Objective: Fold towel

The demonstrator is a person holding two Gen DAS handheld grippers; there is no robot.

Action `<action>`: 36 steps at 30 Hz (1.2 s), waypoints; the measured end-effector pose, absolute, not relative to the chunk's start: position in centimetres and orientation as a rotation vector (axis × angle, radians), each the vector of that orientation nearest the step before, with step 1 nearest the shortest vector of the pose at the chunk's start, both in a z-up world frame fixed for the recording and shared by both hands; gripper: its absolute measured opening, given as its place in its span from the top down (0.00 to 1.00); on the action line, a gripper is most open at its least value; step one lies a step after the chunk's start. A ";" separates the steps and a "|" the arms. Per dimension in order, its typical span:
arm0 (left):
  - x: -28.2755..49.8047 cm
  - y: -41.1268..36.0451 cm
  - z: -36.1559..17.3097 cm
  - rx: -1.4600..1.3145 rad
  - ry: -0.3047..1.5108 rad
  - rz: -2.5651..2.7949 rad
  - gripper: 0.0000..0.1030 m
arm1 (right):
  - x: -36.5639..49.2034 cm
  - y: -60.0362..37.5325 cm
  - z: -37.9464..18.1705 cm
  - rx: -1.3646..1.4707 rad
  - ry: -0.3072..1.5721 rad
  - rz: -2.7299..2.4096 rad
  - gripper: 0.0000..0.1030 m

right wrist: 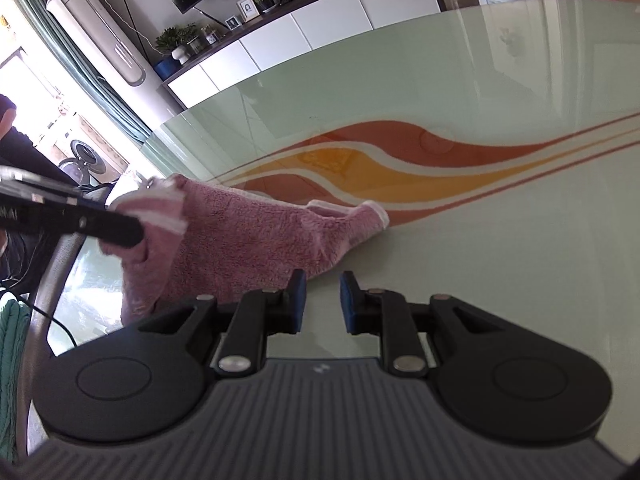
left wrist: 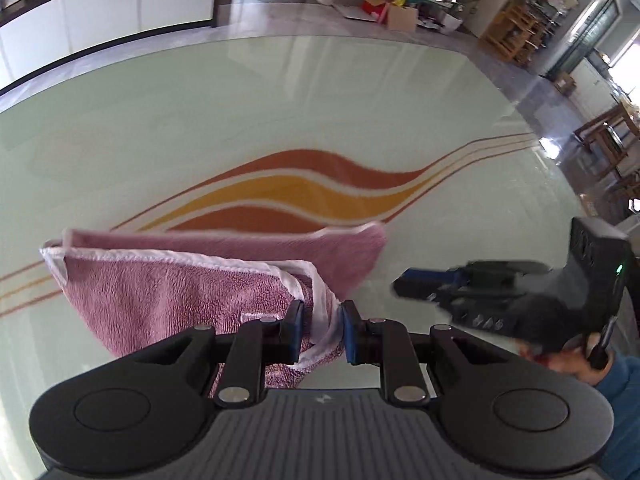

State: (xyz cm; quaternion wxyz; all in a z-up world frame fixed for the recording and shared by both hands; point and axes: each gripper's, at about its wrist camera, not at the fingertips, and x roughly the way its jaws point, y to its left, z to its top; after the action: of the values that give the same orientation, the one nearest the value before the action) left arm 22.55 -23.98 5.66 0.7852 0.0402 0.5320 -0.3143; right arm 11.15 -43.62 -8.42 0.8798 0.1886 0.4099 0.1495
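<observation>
Towel (left wrist: 168, 304): pink terry with white hem, hanging doubled from the left gripper (left wrist: 322, 332) in the left wrist view, its far corner trailing toward the glass table (left wrist: 280, 100).
Left jaws: standing narrowly apart and pinching the bunched white hem between the blue pads; cloth is filling the gap.
Right gripper seen from the left (left wrist: 432, 286): blurred, hovering low over the table just right of the towel, held by a person's hand (left wrist: 568, 356) in a blue sleeve.
Right wrist view, towel (right wrist: 240, 240): sagging from the left gripper's dark finger (right wrist: 100, 228) at the left, one hemmed corner (right wrist: 376, 214) lying on the glass by the orange stripes.
Right jaws (right wrist: 322, 300): standing a little apart, gripping nothing; bare glass is showing between the pads and the towel is lying just beside the left pad.
Risk: the single pinch is taking only the hem, so a quick swing may be letting layers slide out and the fold open; the dragging corner may be catching and skewing the edges.
Room: wide bare glass is stretching ahead; the table's curved left edge (right wrist: 160, 136) is lying close behind the towel, so cloth carried that way could be slipping off.
</observation>
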 end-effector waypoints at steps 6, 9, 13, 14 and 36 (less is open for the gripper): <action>23.4 -27.8 4.7 0.103 1.163 -0.681 0.78 | 11.6 -43.0 -8.4 0.393 0.855 0.330 0.82; 24.1 -28.8 3.9 0.090 1.179 -0.675 0.78 | 11.7 -42.3 -8.7 0.372 0.866 0.335 0.82; 24.9 -30.0 2.9 0.078 1.193 -0.662 0.78 | 11.4 -42.5 -9.2 0.343 0.879 0.339 0.82; 25.0 -30.0 2.9 0.076 1.194 -0.659 0.78 | 11.3 -42.6 -9.2 0.356 0.871 0.350 0.82; 27.4 -31.5 1.2 -0.060 1.188 -0.680 0.84 | 11.7 -40.3 -9.3 0.300 0.892 0.408 0.82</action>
State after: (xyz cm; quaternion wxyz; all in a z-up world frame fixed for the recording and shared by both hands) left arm 27.42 -31.48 1.20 0.7744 -0.0277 0.5486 -0.3138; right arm 11.74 -40.32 -9.31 0.8713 0.1437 0.4268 0.1951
